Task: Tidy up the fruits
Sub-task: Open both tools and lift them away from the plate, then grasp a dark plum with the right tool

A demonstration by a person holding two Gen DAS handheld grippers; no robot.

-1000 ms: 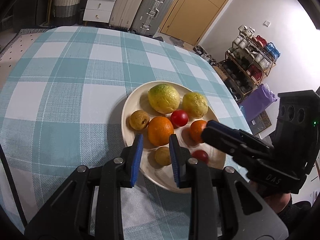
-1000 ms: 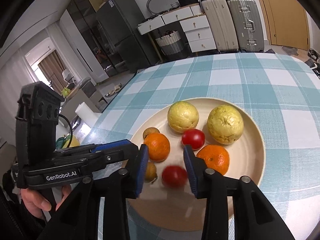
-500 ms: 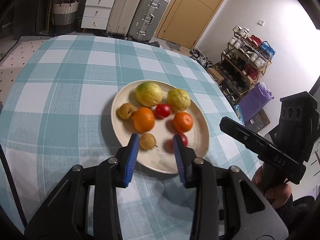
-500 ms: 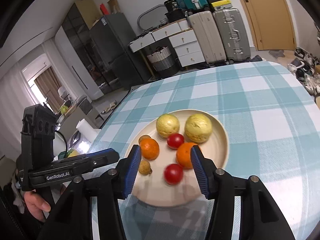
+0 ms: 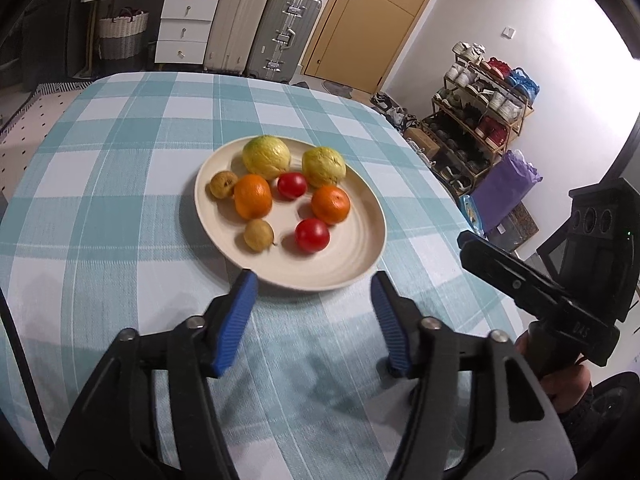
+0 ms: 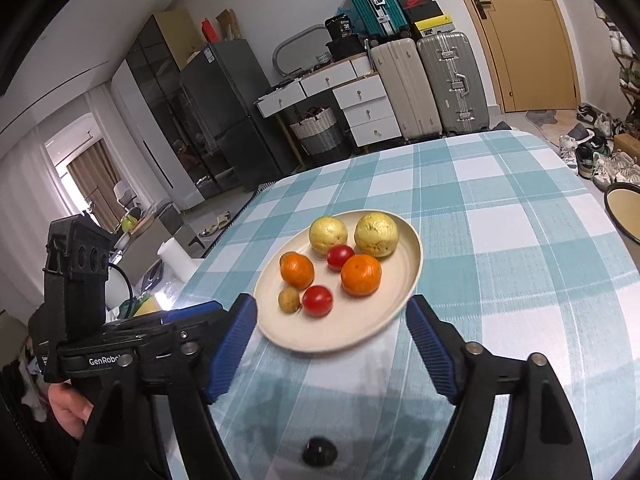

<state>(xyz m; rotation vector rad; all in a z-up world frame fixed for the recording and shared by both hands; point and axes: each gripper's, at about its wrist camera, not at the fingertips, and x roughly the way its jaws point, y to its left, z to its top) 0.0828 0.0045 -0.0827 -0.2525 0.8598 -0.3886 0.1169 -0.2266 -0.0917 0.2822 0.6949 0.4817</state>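
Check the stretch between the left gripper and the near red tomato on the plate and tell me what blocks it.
Nothing visible blocks it. The left gripper, jaws opening and empty, hangs just short of the plate. Between it and the near red tomato lies only bare plate. The small brown fruit sits beside the tomato, apart from it.

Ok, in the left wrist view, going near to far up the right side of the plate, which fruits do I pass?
Near red tomato → right-hand orange → right-hand yellow-green guava, all on the cream round plate.
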